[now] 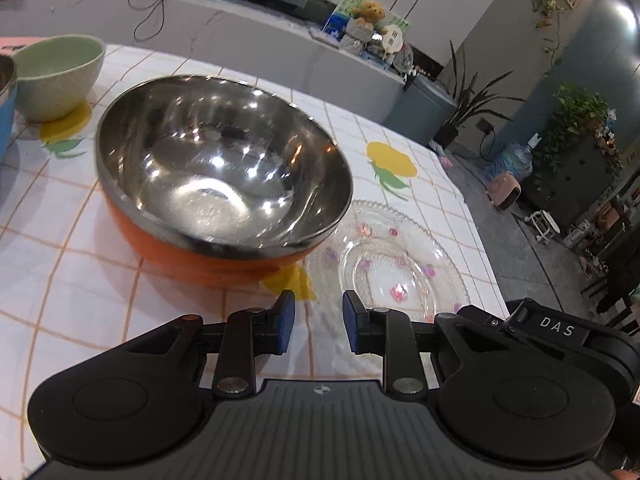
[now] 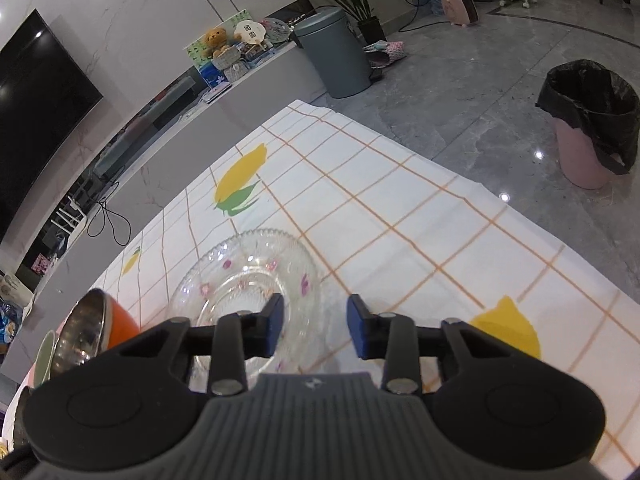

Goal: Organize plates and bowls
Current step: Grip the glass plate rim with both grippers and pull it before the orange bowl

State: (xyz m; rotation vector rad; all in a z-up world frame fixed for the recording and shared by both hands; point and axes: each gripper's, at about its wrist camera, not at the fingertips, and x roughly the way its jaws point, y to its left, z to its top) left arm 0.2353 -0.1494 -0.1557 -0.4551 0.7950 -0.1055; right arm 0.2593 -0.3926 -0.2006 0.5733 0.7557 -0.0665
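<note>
A big steel bowl with an orange outside (image 1: 224, 176) sits on the checked tablecloth in the left wrist view. A clear glass plate with pink flowers (image 1: 394, 264) lies to its right, touching or very near it. A green bowl (image 1: 56, 76) stands at the far left. My left gripper (image 1: 318, 320) is open and empty, just in front of the gap between bowl and plate. In the right wrist view my right gripper (image 2: 314, 326) is open and empty over the near right rim of the glass plate (image 2: 248, 268). The orange bowl (image 2: 96, 328) shows at the left.
A blue container's edge (image 1: 6, 120) stands at the far left. The table's right edge (image 1: 476, 232) drops to the floor just past the plate. A pink bin with a black bag (image 2: 592, 128) and a grey bin (image 2: 336, 56) stand on the floor.
</note>
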